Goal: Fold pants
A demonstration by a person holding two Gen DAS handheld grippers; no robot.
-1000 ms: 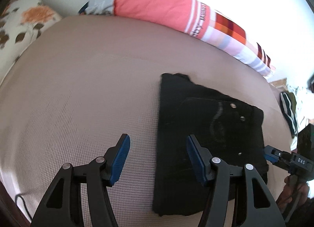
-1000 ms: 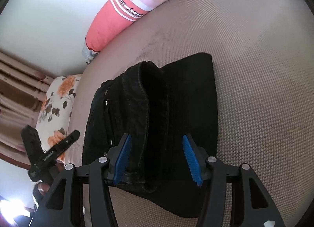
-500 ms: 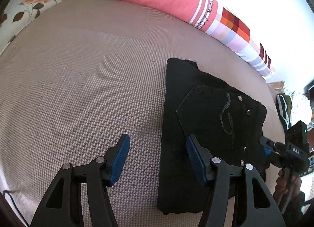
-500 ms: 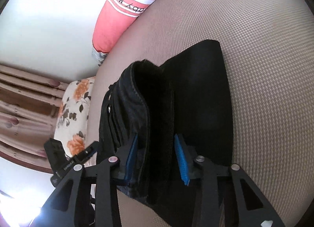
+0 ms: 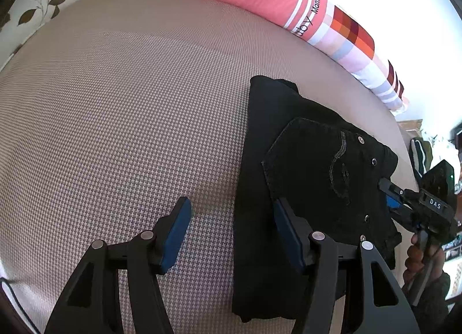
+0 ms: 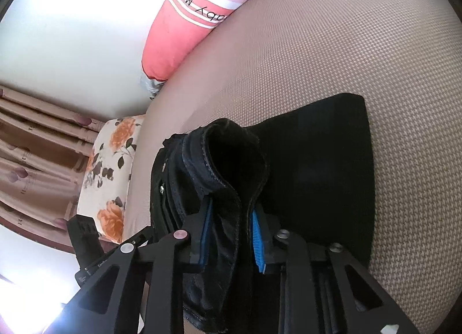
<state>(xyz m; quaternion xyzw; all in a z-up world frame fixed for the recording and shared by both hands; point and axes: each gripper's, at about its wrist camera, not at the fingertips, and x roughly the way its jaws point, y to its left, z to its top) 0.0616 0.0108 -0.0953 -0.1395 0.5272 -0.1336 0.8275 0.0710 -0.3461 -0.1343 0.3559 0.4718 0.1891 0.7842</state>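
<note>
Right gripper pinching pants.

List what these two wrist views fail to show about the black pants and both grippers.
- Black pants, left wrist view: near hem cut off by the lower edge and the left gripper.
- Pants layers beneath the raised waistband fold, right wrist view: hidden by that fold and the right gripper, which has just been closing on it.
- Right gripper's pad contact, left wrist view: too small, at the edge.
</note>
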